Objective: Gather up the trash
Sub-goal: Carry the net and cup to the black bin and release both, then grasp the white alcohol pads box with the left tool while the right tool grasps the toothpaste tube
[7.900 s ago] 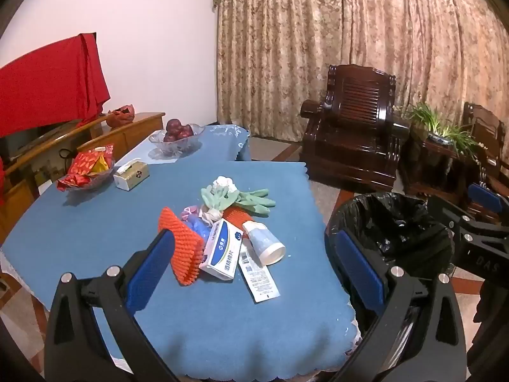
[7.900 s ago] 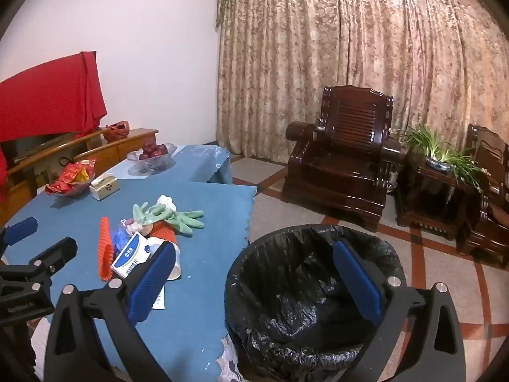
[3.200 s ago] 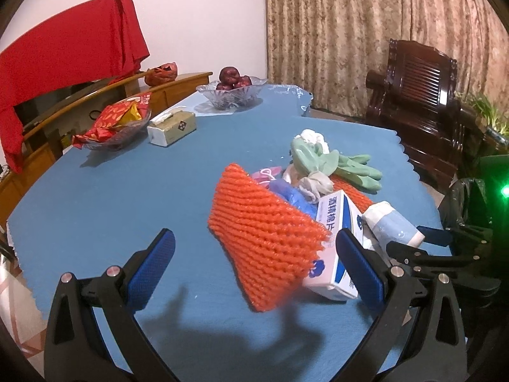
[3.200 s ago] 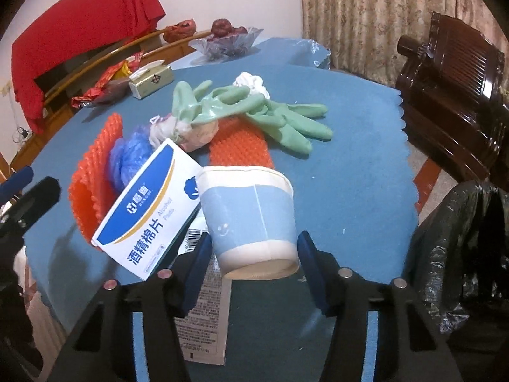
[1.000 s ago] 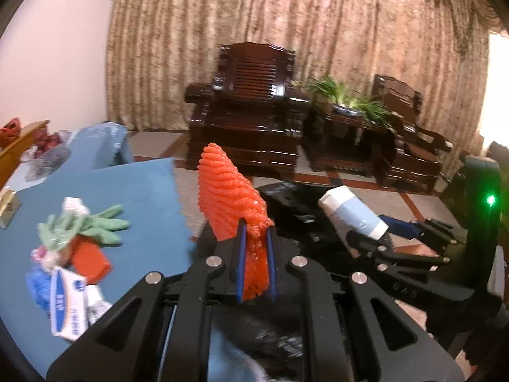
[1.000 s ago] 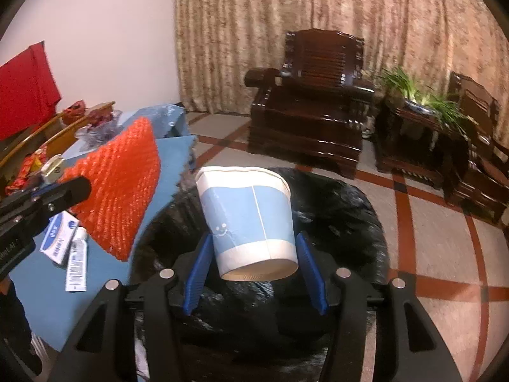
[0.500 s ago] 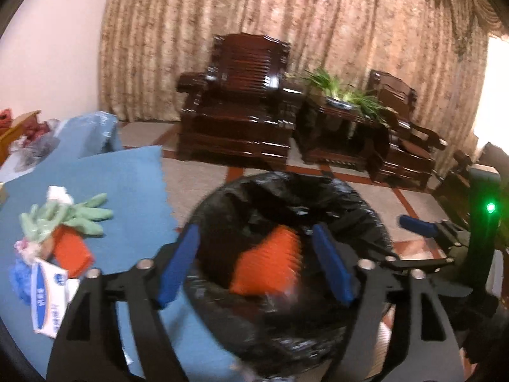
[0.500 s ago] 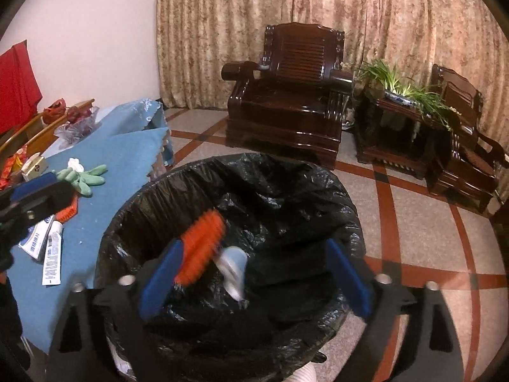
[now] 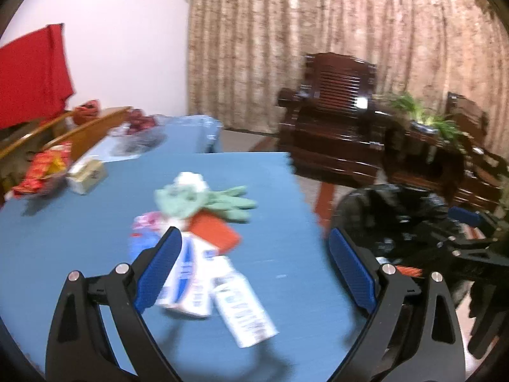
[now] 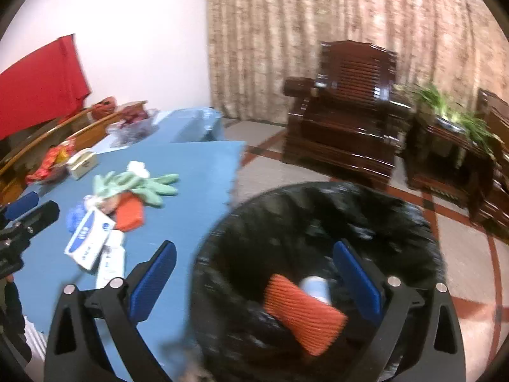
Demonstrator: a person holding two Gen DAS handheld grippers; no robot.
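Observation:
The black-lined bin [image 10: 318, 216] stands beside the blue table [image 9: 79, 238]; an orange net sleeve [image 10: 302, 308] and a blue paper cup [image 10: 315, 288] lie inside it. My right gripper [image 10: 254, 277] is open and empty above the bin's near rim. My left gripper [image 9: 254, 270] is open and empty over the table, just short of a white-blue box [image 9: 187, 280] and a flat white packet [image 9: 245, 312]. Further on lie green gloves [image 9: 206, 199], an orange piece [image 9: 216, 232], a blue wad [image 9: 141, 243] and a white wad [image 9: 191, 178]. The bin also shows at the right in the left wrist view [image 9: 397, 210].
A small tissue box [image 9: 86, 175], a snack bowl [image 9: 44, 168] and a glass fruit bowl [image 9: 140, 130] sit at the table's far side. Dark wooden armchairs [image 10: 346, 127] and a plant stand [image 10: 451, 146] stand beyond the bin. A red cloth [image 9: 28, 73] hangs at left.
Both grippers have swung left from the bin towards the table. The orange net and the cup, dropped half a second ago, now lie still in the bin.

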